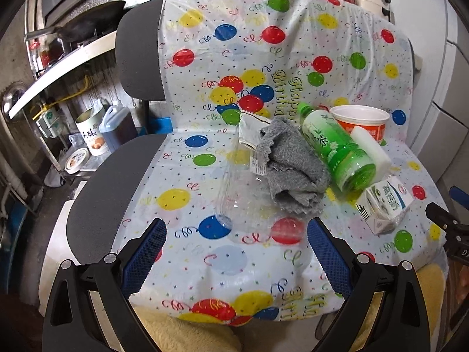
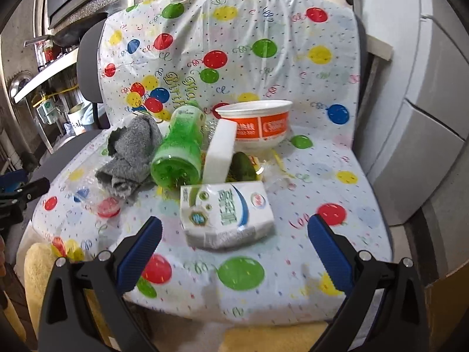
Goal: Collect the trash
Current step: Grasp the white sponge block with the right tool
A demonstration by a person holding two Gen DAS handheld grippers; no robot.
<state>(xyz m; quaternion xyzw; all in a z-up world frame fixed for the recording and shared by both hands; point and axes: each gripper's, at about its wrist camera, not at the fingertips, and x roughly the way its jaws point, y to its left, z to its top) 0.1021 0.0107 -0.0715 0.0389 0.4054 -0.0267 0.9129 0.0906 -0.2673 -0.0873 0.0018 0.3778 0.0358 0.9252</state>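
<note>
Trash lies on a chair seat under a balloon-print plastic sheet (image 1: 234,264). A green tea bottle (image 1: 337,149) lies on its side beside a grey cloth (image 1: 293,170), a white foam block (image 1: 370,146), an orange and white paper bowl (image 1: 363,123) and a milk carton (image 1: 384,202). A clear flattened plastic bottle (image 1: 234,205) lies just ahead of my left gripper (image 1: 236,234), which is open and empty. My right gripper (image 2: 234,231) is open, its jaws either side of the milk carton (image 2: 225,214), not touching it. The green bottle (image 2: 178,152), bowl (image 2: 258,126) and cloth (image 2: 132,152) lie behind.
The sheet also covers the chair back (image 2: 234,44). A kitchen shelf with a tin (image 1: 91,135) and a jug (image 1: 117,126) stands at the left. A cardboard box edge (image 2: 445,308) is at the lower right. A yellow fleece (image 1: 190,334) lies below the seat front.
</note>
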